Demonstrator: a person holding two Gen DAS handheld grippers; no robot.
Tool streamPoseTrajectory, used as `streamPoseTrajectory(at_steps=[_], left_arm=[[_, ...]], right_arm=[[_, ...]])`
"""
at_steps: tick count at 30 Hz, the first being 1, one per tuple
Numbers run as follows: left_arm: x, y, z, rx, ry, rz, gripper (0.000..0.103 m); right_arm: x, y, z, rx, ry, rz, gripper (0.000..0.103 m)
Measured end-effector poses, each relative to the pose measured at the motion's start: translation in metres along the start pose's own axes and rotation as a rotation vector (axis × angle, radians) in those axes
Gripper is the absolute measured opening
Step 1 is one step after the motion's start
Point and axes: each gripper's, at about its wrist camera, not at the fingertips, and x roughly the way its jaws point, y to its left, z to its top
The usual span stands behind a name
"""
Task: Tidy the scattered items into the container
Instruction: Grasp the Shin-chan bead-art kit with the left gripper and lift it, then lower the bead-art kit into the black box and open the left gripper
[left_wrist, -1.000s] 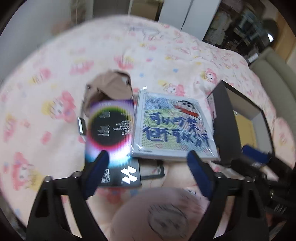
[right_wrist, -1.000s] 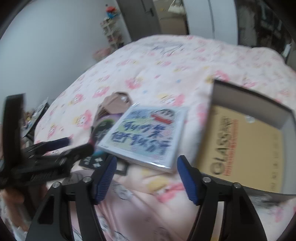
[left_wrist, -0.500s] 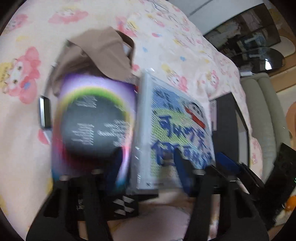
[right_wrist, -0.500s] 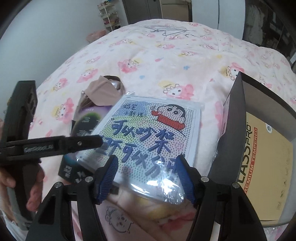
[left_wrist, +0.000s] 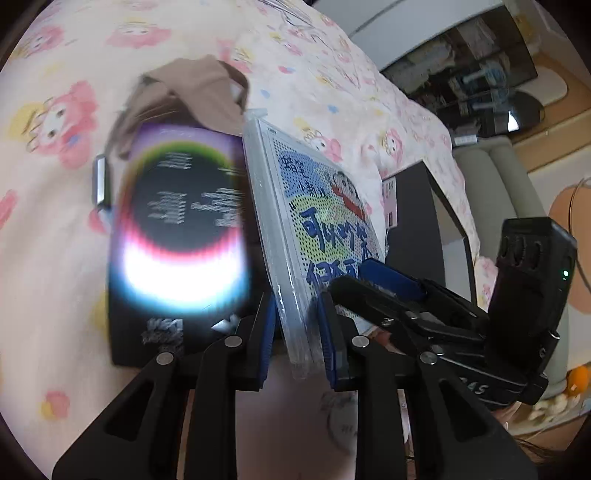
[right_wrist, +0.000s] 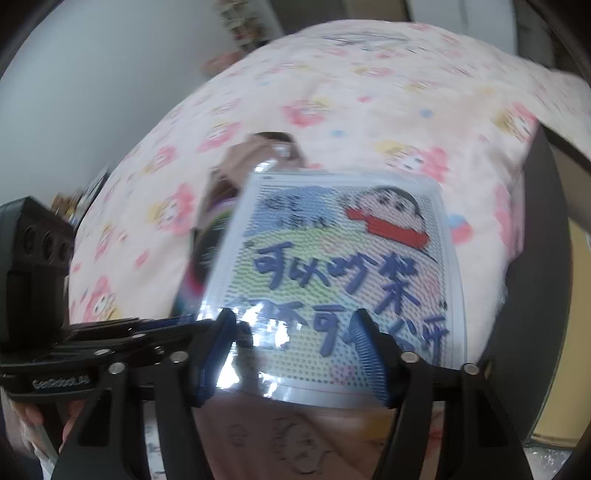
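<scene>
We see the cartoon bead-art board (left_wrist: 325, 221) in its clear wrapper tipped up on one edge above the pink patterned bed (left_wrist: 66, 74). The left gripper (left_wrist: 295, 339) has the board's near corner between its blue pads, and its jaws are closing onto that edge. Beside the board, on its left in the left wrist view, lies a black box with a rainbow ring (left_wrist: 177, 236), blurred, with a tan cloth (left_wrist: 188, 92) just behind it. The right gripper (right_wrist: 295, 350) sits over the board's near edge with its jaws spread wide, pinching nothing. On the board's other side stands the dark open container (left_wrist: 413, 221), close by. A hand (right_wrist: 33, 417) shows at the left gripper's handle.
</scene>
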Motion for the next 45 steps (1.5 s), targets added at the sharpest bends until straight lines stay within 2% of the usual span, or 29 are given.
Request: streamPoseTrajectory(at_steps=[1, 4, 6, 8, 11, 14, 19, 22, 24, 27, 31, 35, 39, 41, 43, 45], left_arm=[[-0.004, 0.004, 0.0, -0.007, -0.011, 0.014, 0.022], [-0.009, 0.016, 0.002, -0.018, -0.032, 0.066, 0.02], [-0.009, 0.023, 0.003, -0.029, -0.034, 0.08, 0.02], [-0.004, 0.028, 0.006, -0.042, -0.031, 0.105, 0.021], [0.005, 0.034, 0.015, -0.065, -0.025, 0.163, 0.036], [0.016, 0.042, 0.031, -0.074, -0.039, 0.156, 0.041], [0.031, 0.044, 0.05, -0.074, -0.055, 0.098, 0.044], [0.03, 0.035, 0.047, -0.058, -0.039, 0.13, 0.051], [0.026, 0.024, 0.041, -0.031, -0.032, 0.16, 0.051], [0.002, 0.002, 0.033, 0.01, -0.055, 0.158, 0.051], [-0.03, -0.047, 0.029, 0.1, -0.11, 0.114, 0.051], [-0.033, -0.105, 0.024, 0.202, -0.135, 0.083, 0.051], [-0.002, -0.158, 0.021, 0.27, -0.108, 0.007, 0.051], [0.026, -0.188, 0.02, 0.306, -0.076, -0.027, 0.051], [0.056, -0.209, 0.022, 0.321, -0.043, -0.085, 0.05], [0.089, -0.222, 0.029, 0.284, 0.023, -0.155, 0.044]], right_arm=[[-0.005, 0.002, 0.001, -0.013, -0.021, -0.01, 0.061], [-0.02, -0.003, 0.01, 0.006, -0.094, -0.115, 0.063], [-0.016, -0.019, 0.016, 0.099, -0.061, -0.162, 0.066], [-0.005, -0.034, 0.017, 0.179, 0.003, -0.141, 0.066], [0.009, -0.039, 0.012, 0.194, 0.056, -0.111, 0.066], [0.023, -0.033, 0.004, 0.205, 0.104, -0.075, 0.069], [0.035, -0.03, 0.006, 0.146, 0.086, -0.081, 0.069], [0.023, -0.028, 0.005, 0.106, 0.066, -0.079, 0.057], [0.013, -0.026, 0.004, 0.087, 0.045, -0.087, 0.056], [-0.018, -0.026, 0.006, 0.077, -0.02, -0.076, 0.054], [-0.075, -0.029, 0.013, 0.078, -0.136, -0.042, 0.054], [-0.128, -0.045, 0.007, 0.071, -0.211, -0.061, 0.054], [-0.172, -0.085, -0.012, 0.093, -0.248, -0.112, 0.054], [-0.187, -0.113, -0.024, 0.109, -0.253, -0.142, 0.054], [-0.194, -0.148, -0.035, 0.142, -0.222, -0.171, 0.054], [-0.195, -0.188, -0.047, 0.196, -0.187, -0.207, 0.054]])
